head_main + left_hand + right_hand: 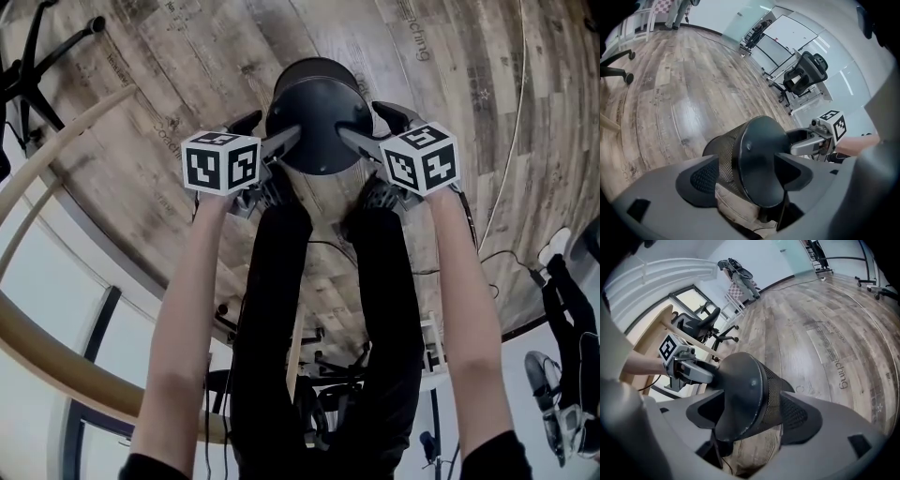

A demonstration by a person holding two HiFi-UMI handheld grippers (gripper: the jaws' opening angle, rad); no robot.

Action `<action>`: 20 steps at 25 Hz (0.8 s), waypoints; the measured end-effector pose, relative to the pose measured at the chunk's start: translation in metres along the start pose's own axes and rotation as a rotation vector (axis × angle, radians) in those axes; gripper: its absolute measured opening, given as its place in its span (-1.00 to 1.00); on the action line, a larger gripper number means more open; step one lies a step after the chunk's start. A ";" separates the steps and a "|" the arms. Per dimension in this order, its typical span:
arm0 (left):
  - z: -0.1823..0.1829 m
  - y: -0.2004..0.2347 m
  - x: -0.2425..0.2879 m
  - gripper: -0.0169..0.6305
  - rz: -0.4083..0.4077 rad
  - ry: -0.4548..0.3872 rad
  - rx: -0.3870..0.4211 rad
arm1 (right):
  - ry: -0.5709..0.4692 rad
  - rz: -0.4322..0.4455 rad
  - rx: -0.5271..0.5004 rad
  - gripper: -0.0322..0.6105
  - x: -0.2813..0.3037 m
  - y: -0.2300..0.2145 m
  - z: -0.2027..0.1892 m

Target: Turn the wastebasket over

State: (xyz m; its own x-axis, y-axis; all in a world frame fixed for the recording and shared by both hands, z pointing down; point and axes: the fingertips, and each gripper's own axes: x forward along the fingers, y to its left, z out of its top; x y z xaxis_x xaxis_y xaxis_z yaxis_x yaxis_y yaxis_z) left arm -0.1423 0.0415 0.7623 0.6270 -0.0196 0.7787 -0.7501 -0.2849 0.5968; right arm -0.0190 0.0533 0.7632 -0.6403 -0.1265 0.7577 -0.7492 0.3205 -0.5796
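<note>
Left gripper (pixel 272 129) and right gripper (pixel 367 124), jaws apart, are straddling the upturned basket (pixel 319 103); gripping both sides evenly is looking wisest.

- Bright, even indoor light, no hard shadows.
- Soft glare patch on wood floor (pixel 689 110) in left gripper view.
- Heavy fisheye bend, black corners in both gripper views.
- Near fingers (pixel 806 416) slightly soft; head view sharp, curved at edges.

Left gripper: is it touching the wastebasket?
Cannot tell. In the left gripper view the left gripper straddles the wastebasket with jaws wide apart, yet both jaws overlap it in the picture; no gap or contact shows plainly.
</note>
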 end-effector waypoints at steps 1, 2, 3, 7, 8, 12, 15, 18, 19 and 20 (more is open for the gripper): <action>-0.001 0.000 0.002 0.18 -0.008 0.009 -0.004 | 0.007 0.005 -0.001 0.17 0.001 -0.001 -0.002; -0.002 0.001 0.004 0.19 -0.015 0.016 -0.008 | 0.012 0.008 -0.002 0.17 0.003 -0.002 -0.004; -0.003 0.002 0.005 0.19 -0.020 0.020 -0.012 | 0.013 0.009 -0.002 0.17 0.004 -0.004 -0.005; -0.003 0.005 0.009 0.19 -0.041 0.014 -0.034 | 0.010 0.032 0.005 0.17 0.005 -0.005 -0.007; -0.003 0.005 0.010 0.19 -0.048 0.016 -0.038 | 0.013 0.044 0.009 0.16 0.006 -0.005 -0.007; -0.002 0.005 0.011 0.19 -0.075 0.035 -0.039 | 0.028 0.071 0.022 0.16 0.007 -0.005 -0.006; -0.002 0.004 0.012 0.18 -0.087 0.047 -0.030 | 0.034 0.069 0.012 0.16 0.007 -0.004 -0.006; -0.004 0.002 0.011 0.15 -0.077 0.053 -0.006 | 0.036 0.059 0.001 0.16 0.006 -0.003 -0.007; -0.004 0.001 0.010 0.14 -0.071 0.051 0.005 | 0.039 0.056 -0.004 0.16 0.006 -0.003 -0.007; -0.004 0.000 0.010 0.13 -0.065 0.047 0.017 | 0.041 0.052 -0.011 0.16 0.005 -0.002 -0.008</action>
State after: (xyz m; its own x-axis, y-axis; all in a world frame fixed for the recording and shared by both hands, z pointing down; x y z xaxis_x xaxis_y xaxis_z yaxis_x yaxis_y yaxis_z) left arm -0.1368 0.0450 0.7704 0.6634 0.0448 0.7469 -0.7042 -0.3000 0.6435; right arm -0.0190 0.0591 0.7703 -0.6708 -0.0705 0.7383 -0.7127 0.3364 -0.6155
